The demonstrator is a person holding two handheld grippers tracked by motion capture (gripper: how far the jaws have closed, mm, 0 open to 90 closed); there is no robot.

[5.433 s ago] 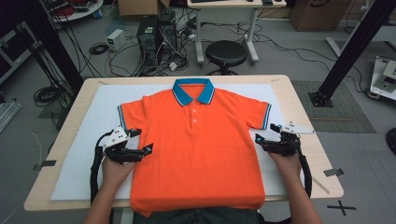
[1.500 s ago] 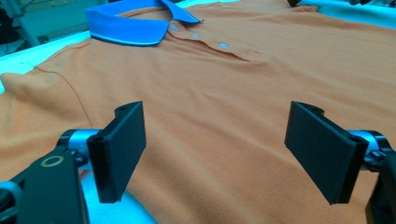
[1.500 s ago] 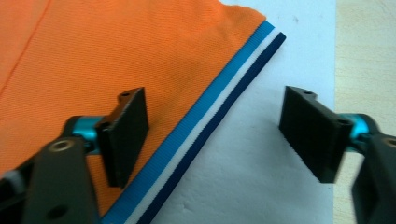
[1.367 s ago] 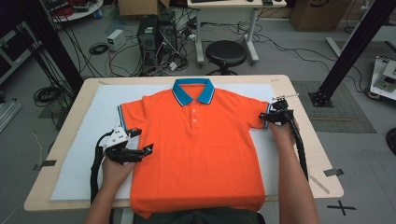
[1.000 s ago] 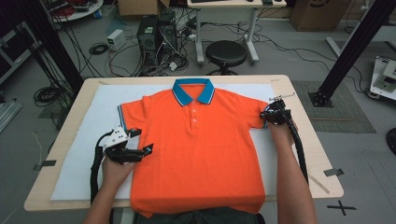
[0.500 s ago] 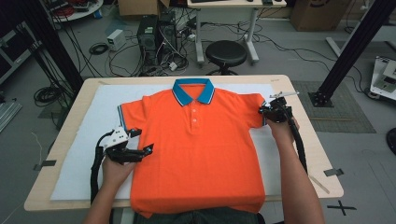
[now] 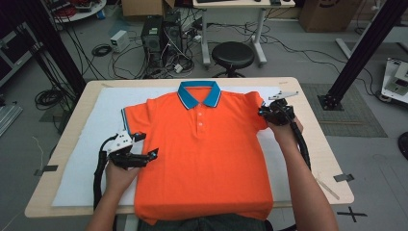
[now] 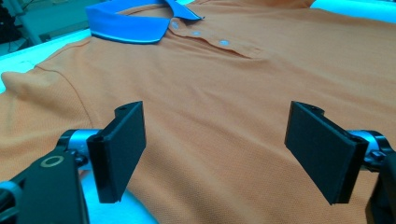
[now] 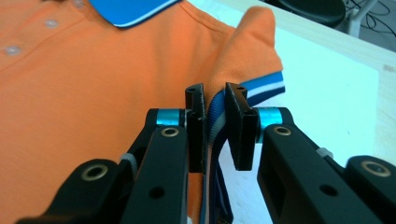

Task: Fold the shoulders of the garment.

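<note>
Two claws worked on the orange shirt point(image 7: 204, 149), spread flat on the desk point(image 7: 72, 144). Right claw point(image 9: 215, 109) pinched the striped sleeve cuff point(image 9: 264, 86) to fold it inward, its jaws just loosening; left claw point(image 8: 217, 144) waited open over the cloth.

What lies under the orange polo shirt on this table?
A white mat lies under the orange polo shirt, showing beside both sleeves, with the wooden table beneath it. The shirt hides the mat's middle, and its hem hangs over the near table edge.
</note>
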